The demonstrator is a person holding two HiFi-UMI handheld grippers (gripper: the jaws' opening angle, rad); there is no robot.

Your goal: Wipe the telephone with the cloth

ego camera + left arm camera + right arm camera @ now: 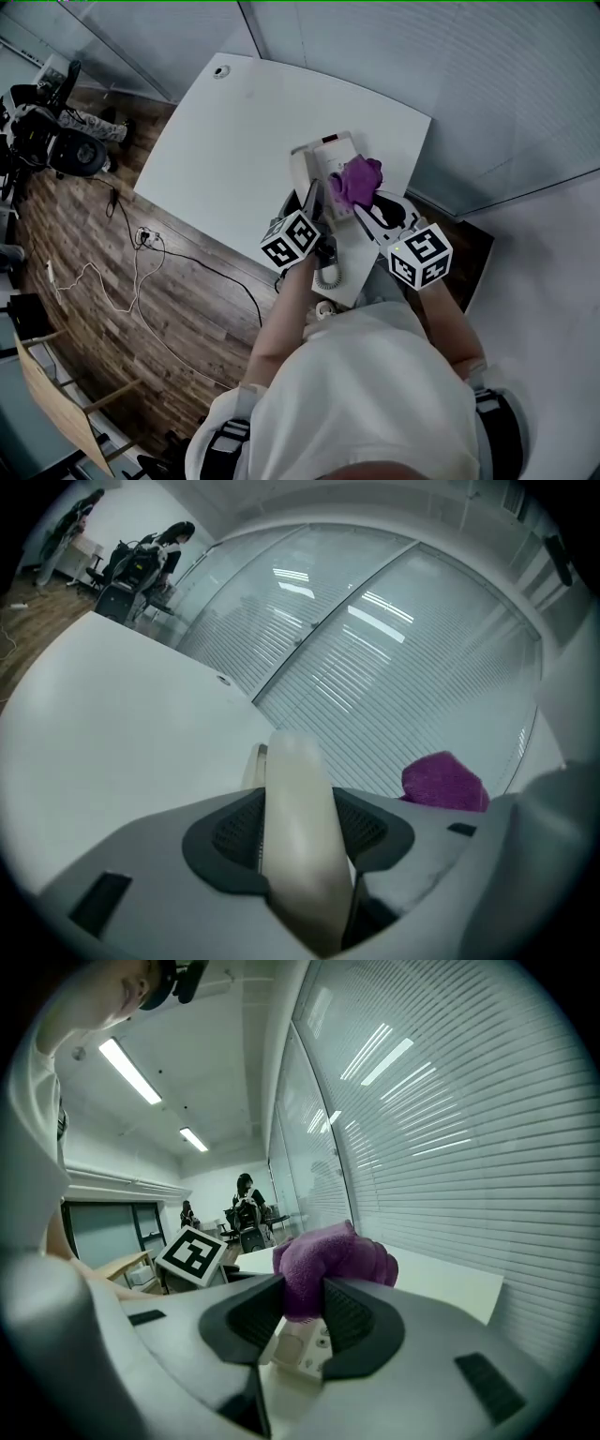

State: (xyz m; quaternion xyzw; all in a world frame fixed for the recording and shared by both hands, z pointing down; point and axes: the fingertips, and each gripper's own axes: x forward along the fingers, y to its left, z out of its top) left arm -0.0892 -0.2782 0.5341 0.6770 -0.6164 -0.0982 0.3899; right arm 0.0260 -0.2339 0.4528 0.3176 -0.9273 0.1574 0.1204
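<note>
A white table point(234, 141) with one curved edge stands beside a glass wall point(487, 94); a round grommet point(221, 71) sits in its far corner; the telephone point(323, 159) rests on the top toward the right side; its coiled cord point(328, 274) lies on the top near the front edge.

The head view looks steeply down on the desk point(234, 122) from above; the left gripper view sits low, close behind the handset point(295, 836), facing the blinds point(422, 649); the right gripper view hugs the cloth point(333, 1260); all three share that cloth.
</note>
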